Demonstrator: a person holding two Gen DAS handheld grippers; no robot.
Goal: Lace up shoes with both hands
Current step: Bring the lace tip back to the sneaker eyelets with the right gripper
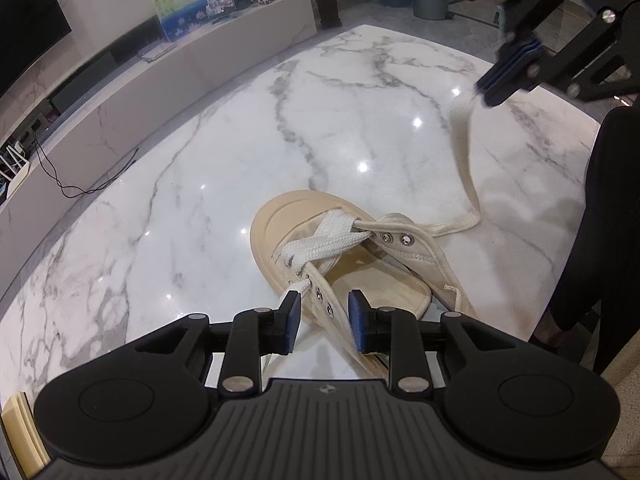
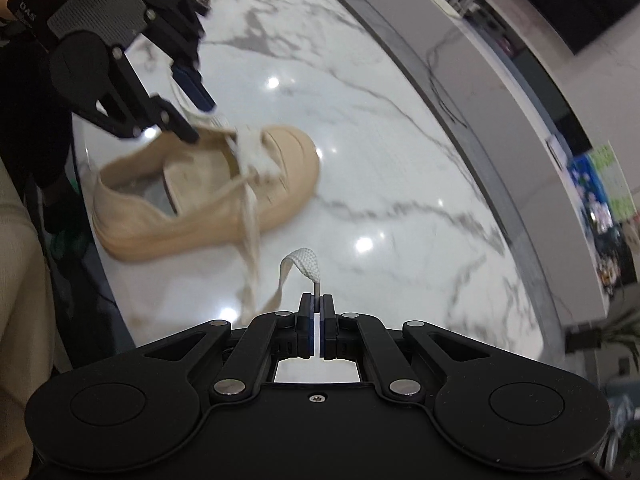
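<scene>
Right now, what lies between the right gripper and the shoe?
Only the cream lace: it runs from the right gripper, shut on its end, across bare marble table to the shoe. The left wrist view shows it best.

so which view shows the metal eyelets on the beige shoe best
Left wrist view: the silver metal eyelets on the beige canvas shoe are sharp and close. In the right wrist view the shoe is motion-blurred, eyelets indiscernible.
</scene>
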